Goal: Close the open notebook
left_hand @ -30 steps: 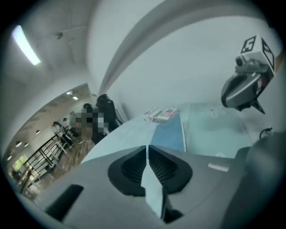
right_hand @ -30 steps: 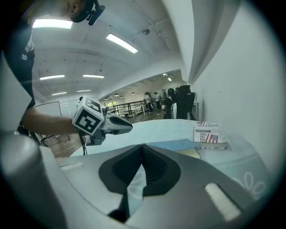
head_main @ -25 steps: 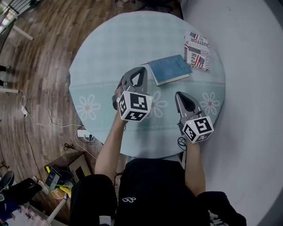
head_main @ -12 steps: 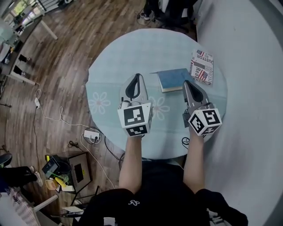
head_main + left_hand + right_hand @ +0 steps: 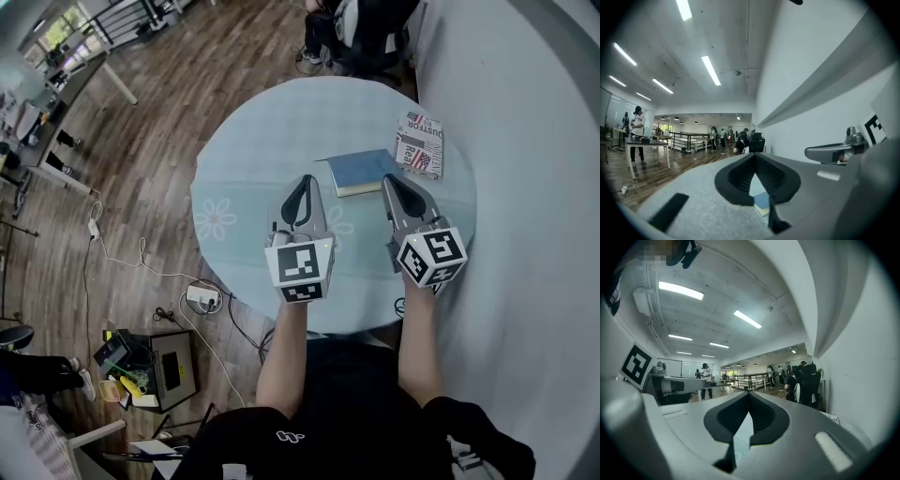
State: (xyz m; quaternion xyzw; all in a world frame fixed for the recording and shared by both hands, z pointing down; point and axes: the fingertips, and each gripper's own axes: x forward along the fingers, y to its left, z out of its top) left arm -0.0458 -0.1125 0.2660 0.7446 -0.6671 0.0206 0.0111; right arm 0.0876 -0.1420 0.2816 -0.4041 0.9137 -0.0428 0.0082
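The blue notebook (image 5: 361,172) lies closed and flat on the round table (image 5: 244,178), which has a pale blue flowered cloth. Both grippers are held level above the table's near half, short of the notebook. My left gripper (image 5: 302,180) is shut with nothing in it, its tip left of the notebook. My right gripper (image 5: 388,180) is shut and empty too, with its tip over the notebook's near right corner. In the left gripper view the jaws (image 5: 754,155) meet at the tip, and a corner of the notebook (image 5: 762,202) shows below them. The right gripper (image 5: 748,393) likewise shows its jaws meeting.
A printed red, white and blue packet (image 5: 418,142) lies just right of the notebook near the table's far right edge. A white wall (image 5: 534,141) runs close along the right. People and a dark chair (image 5: 361,33) are beyond the table. A power strip (image 5: 202,298) and cables lie on the floor at left.
Both grippers have risen off the table toward the camera. The left one drew back from the notebook's left edge and turned straight. The notebook has stayed closed.
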